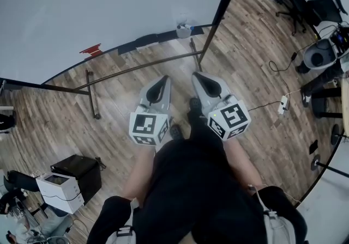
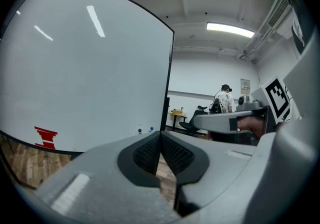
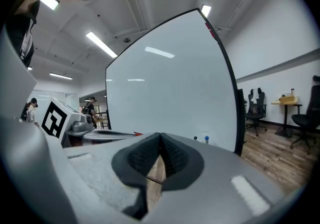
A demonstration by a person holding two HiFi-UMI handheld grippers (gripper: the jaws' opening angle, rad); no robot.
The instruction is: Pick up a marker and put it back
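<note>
Two small markers, one dark-capped and one blue-capped (image 2: pixel 151 129), are seen only as tiny caps at the lower edge of the large white, black-framed whiteboard (image 1: pixel 109 3), close to its right-hand post. In the right gripper view the same blue cap (image 3: pixel 206 139) is found just beside the post. From the head view a small pale holder (image 1: pixel 184 31) is made out at that spot, but the markers themselves are too small to be told apart there.

Neither marker is touched. The grey left gripper (image 1: pixel 163 79) and the grey right gripper (image 1: pixel 196 76) are held side by side over the wood-plank floor (image 1: pixel 256 63), well apart from the board, both pointed toward it. The ribbed pads of each are pressed together with nothing between them, as is shown in the left gripper view (image 2: pixel 160 135) and the right gripper view (image 3: pixel 159 137).

The task is judged to be at the approach stage. If the marker is reached with the pads not spread, it is likely to be knocked over or pushed off rather than taken. The caps stand close together, so the wrong marker or both could be pinched. The holder could be tipped by a low, glancing approach.
</note>
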